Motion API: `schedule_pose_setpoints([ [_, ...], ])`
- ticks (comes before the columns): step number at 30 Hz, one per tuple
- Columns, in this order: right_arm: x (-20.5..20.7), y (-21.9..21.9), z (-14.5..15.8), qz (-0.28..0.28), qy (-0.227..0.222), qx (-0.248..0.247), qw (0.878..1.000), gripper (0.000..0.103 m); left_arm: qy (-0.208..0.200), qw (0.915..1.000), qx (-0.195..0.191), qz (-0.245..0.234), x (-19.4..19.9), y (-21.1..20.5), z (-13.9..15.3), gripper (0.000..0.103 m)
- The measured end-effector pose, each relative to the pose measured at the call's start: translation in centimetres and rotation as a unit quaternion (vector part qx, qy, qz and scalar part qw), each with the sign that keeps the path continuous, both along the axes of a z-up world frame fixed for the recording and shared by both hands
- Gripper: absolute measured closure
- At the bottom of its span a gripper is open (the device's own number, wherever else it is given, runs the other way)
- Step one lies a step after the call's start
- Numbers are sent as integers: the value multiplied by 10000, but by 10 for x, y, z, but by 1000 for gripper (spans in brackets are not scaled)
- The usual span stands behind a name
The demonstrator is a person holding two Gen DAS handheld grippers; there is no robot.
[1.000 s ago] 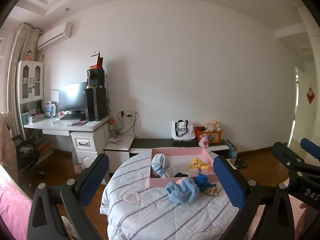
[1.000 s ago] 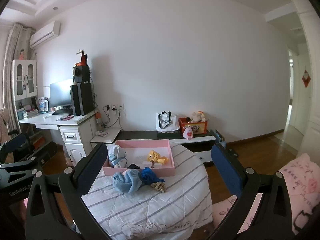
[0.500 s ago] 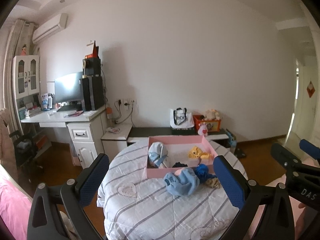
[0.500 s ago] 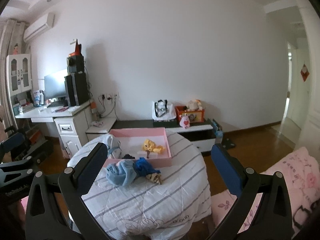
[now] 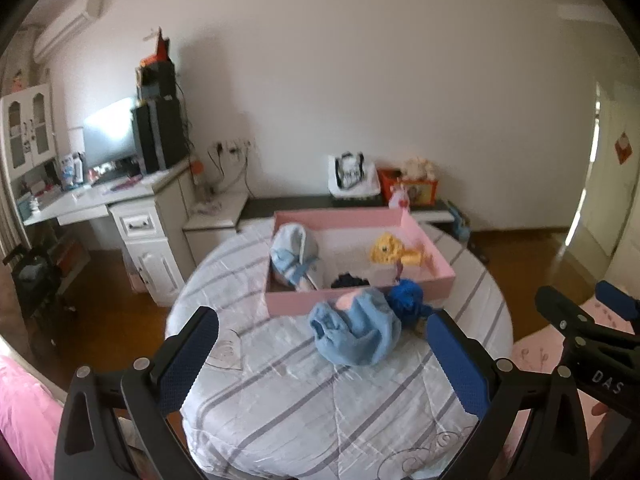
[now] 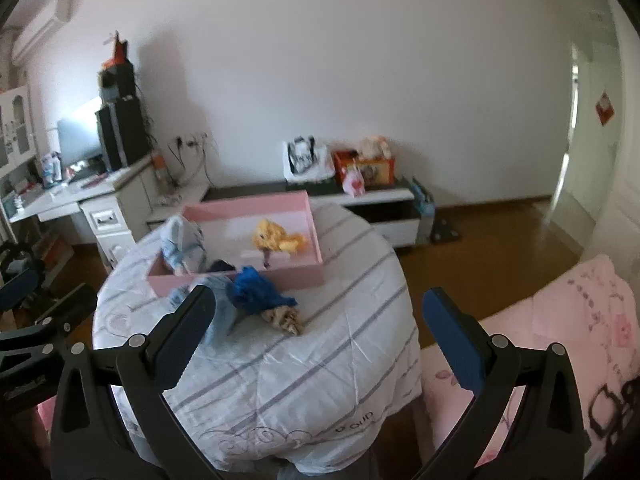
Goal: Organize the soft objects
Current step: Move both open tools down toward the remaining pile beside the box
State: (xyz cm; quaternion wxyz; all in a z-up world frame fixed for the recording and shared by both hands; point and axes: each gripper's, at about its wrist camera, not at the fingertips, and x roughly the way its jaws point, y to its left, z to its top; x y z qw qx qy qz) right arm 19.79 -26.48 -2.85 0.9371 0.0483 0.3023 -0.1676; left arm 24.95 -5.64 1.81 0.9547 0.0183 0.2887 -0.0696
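Observation:
A round table with a striped white cloth holds a pink box. Inside the box lie a pale blue and white soft toy, a yellow plush and a dark item. In front of the box lie a light blue cloth, a dark blue cloth and a small brown striped piece. My left gripper is open and empty, above the near side of the table. My right gripper is open and empty, to the right of the clothes.
A white desk with a monitor and speakers stands at the left. A low TV bench with a bag and an orange toy box runs along the wall. A pink bedcover lies at the right. The floor is brown wood.
Both grippers have moved forward and tilted down toward the table, so the table and box look larger. Both stay open and empty. The objects have not moved.

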Motion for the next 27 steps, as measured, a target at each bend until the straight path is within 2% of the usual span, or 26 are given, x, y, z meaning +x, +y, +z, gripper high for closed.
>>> schedule_pose_setpoints([
  [4, 23, -17, -24, -80, 316, 248, 9992, 0, 382, 9992, 59, -85, 38, -12, -17, 0],
  [9, 50, -36, -52, -129, 665, 442, 9967, 0, 986, 9948, 149, -210, 93, -30, -48, 0],
  [12, 64, -41, -65, -69, 853, 517, 9950, 0, 1207, 9923, 162, -243, 122, -39, -63, 0],
  [21, 100, -60, -102, -91, 1320, 743, 9884, 0, 1706, 9851, 94, -211, 186, -51, -106, 0],
  [27, 113, -69, -122, -128, 1597, 838, 9835, 0, 1909, 9813, 24, -251, 211, -57, -129, 0],
])
